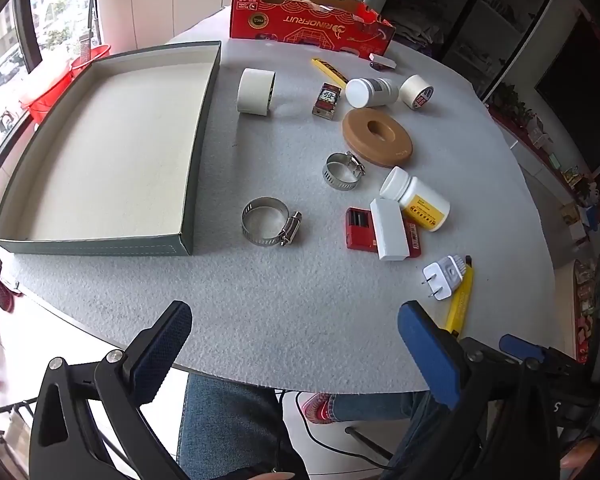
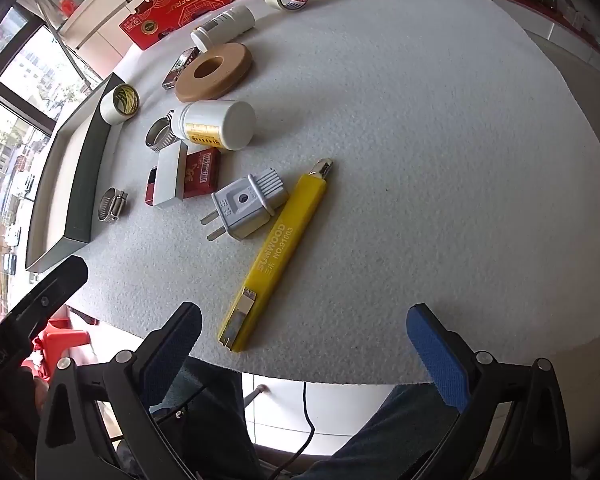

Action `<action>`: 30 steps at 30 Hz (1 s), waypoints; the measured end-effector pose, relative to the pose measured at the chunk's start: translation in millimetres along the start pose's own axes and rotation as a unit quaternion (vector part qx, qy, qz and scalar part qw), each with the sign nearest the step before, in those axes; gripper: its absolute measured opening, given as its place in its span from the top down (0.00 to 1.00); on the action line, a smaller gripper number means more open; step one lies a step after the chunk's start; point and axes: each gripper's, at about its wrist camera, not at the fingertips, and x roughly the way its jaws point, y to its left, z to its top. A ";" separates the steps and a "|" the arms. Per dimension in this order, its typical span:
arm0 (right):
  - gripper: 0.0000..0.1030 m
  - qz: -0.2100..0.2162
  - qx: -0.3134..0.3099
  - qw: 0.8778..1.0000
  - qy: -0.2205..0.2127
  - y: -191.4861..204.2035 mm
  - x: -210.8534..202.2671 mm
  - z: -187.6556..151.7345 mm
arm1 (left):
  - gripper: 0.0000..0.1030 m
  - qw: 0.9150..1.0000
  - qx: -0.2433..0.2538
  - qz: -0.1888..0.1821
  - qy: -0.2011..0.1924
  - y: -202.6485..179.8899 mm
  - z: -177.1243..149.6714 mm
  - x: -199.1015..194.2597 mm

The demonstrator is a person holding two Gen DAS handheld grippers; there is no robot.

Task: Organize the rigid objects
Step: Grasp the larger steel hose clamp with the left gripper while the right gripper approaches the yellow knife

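Note:
An empty grey tray (image 1: 204, 128) lies at the table's left. Right of it lie loose objects: a hose clamp (image 1: 269, 227), a second clamp (image 1: 343, 171), a white tape roll (image 1: 255, 91), a tan ring disc (image 1: 377, 137), a yellow-label bottle (image 1: 416, 199), a red case with a white box on it (image 1: 384, 230), a grey plug (image 1: 443, 277) and a yellow cutter (image 1: 462, 294). My left gripper (image 1: 296, 340) is open and empty above the front edge. My right gripper (image 2: 304, 340) is open and empty just before the cutter (image 2: 278, 256) and the plug (image 2: 246, 204).
A red cardboard box (image 1: 312, 20) stands at the back. Near it lie a white bottle (image 1: 370, 92), a small tape roll (image 1: 417, 91), a small red box (image 1: 327, 100) and another yellow cutter (image 1: 328, 71). The person's legs are below the table edge.

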 end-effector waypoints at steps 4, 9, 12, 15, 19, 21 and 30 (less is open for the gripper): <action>0.00 0.002 -0.002 1.000 0.000 -2.2 -0.7 0.7 | 0.00 1.000 0.012 0.008 0.007 -4.7 9.4 3.6; 0.00 0.003 0.000 1.000 0.000 -8.5 -1.9 1.2 | 0.00 1.000 0.019 0.005 0.013 -10.7 9.7 8.9; 0.00 -0.001 -0.006 1.000 -0.005 -5.5 4.3 7.0 | 0.00 1.000 0.021 -0.002 0.013 -14.1 10.5 11.3; 0.00 0.001 -0.003 1.000 0.001 -7.5 1.2 9.8 | 0.00 1.000 0.018 -0.009 0.014 -14.1 11.8 11.8; 0.00 -0.003 0.006 1.000 -0.004 -14.0 -1.9 9.8 | 0.00 1.000 -0.001 -0.022 0.019 -6.0 14.8 12.1; 0.00 -0.006 0.011 1.000 -0.004 -17.7 -2.3 10.1 | 0.00 0.999 -0.008 -0.028 0.020 -2.4 16.4 13.1; 0.00 -0.015 -0.001 1.000 0.003 -19.0 -5.0 13.0 | 0.00 1.000 0.021 0.003 0.016 -5.9 23.6 20.3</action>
